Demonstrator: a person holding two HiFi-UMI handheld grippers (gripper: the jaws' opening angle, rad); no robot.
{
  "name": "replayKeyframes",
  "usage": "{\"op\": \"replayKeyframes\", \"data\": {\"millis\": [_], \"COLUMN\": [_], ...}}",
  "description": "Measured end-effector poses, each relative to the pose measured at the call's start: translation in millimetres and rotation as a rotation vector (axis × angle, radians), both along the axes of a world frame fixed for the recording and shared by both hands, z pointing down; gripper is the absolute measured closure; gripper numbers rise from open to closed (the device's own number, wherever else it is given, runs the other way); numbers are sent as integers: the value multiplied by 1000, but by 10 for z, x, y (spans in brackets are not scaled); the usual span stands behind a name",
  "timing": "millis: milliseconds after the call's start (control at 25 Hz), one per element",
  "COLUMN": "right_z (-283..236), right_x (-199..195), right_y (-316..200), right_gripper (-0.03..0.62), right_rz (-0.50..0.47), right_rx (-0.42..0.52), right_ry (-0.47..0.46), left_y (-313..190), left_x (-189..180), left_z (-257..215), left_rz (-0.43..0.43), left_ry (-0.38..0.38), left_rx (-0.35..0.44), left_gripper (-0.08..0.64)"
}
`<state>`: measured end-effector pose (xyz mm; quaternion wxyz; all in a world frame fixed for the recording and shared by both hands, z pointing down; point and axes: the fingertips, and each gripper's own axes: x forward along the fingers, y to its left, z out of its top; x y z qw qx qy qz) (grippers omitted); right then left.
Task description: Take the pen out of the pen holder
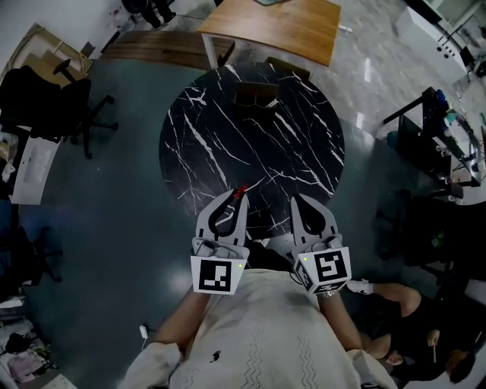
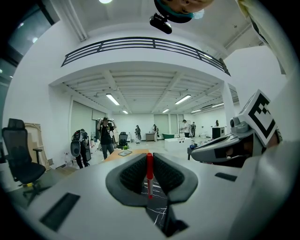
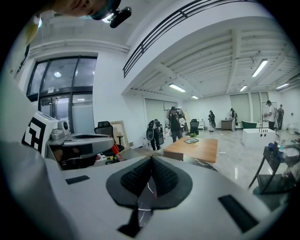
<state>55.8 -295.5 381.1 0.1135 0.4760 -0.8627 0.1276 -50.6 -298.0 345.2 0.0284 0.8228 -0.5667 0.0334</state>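
Note:
A red pen point(image 2: 149, 176) stands upright between the pads of my left gripper point(image 2: 149, 159), which is shut on it. In the head view the pen's red end point(image 1: 240, 192) pokes out past the left gripper point(image 1: 236, 197), just over the near edge of the round black marble table point(image 1: 220, 144). My right gripper point(image 1: 298, 200) is beside it at the same height; its jaws point(image 3: 151, 161) are shut with nothing between them. A dark boxy object point(image 1: 255, 94), perhaps the pen holder, stands on the far part of the table.
A wooden table point(image 1: 277, 23) stands beyond the marble one. Black office chairs point(image 1: 57, 102) are at the left, a cluttered desk point(image 1: 456, 144) at the right. A person point(image 1: 406, 315) sits low at the right. Several people point(image 2: 107, 136) stand in the distant hall.

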Motion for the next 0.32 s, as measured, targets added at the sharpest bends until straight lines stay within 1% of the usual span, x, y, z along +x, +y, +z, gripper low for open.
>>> {"op": "replayKeyframes", "data": {"millis": [320], "right_z": [24], "right_x": [35], "right_y": [-6], "right_gripper": [574], "right_rz": [12], "right_rx": [-16], "right_ry": [-7], "left_y": [-30], "left_x": [81], "left_z": [-47], "left_rz": [9], "left_ry": [20], "left_rx": [1], "left_gripper": [511]}}
